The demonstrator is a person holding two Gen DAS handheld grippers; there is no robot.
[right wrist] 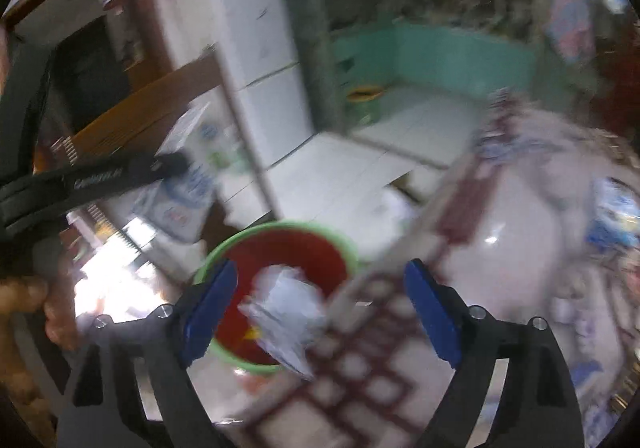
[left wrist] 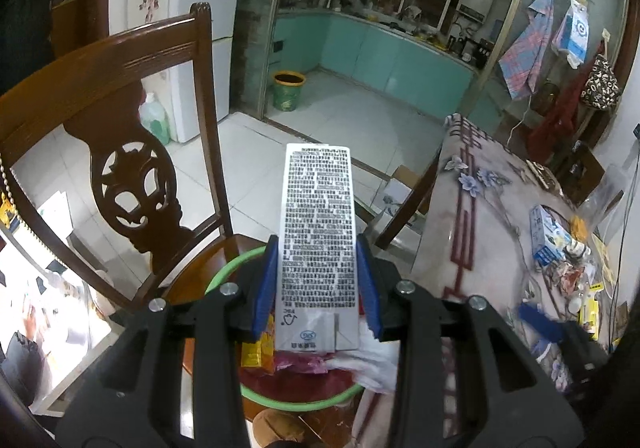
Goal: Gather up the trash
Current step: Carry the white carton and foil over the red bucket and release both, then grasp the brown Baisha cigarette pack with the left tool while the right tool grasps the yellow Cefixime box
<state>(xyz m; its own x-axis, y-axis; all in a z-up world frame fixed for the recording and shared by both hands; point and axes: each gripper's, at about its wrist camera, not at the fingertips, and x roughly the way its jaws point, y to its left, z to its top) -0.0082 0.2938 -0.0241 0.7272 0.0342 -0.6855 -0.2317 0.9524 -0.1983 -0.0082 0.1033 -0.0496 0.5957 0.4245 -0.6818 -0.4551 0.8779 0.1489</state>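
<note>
My left gripper [left wrist: 318, 280] is shut on a white drink carton [left wrist: 318, 232] printed with black text and holds it upright above a green-rimmed bin with a red liner [left wrist: 224, 272]. Yellow, pink and white wrappers [left wrist: 304, 362] lie in the bin below. In the blurred right wrist view my right gripper [right wrist: 320, 300] is open and empty above the same bin [right wrist: 280, 244], where crumpled white paper [right wrist: 288, 312] lies. My left gripper with its carton also shows there at the left [right wrist: 100, 176]. More trash, among it a blue-white box [left wrist: 546, 236], lies on the table.
A carved wooden chair [left wrist: 132, 176] stands left of the bin. The table with a floral cloth [left wrist: 476, 216] is on the right, its edge next to the bin. A second green bin [left wrist: 288, 88] stands at the kitchen doorway, a fridge [left wrist: 200, 28] beside it.
</note>
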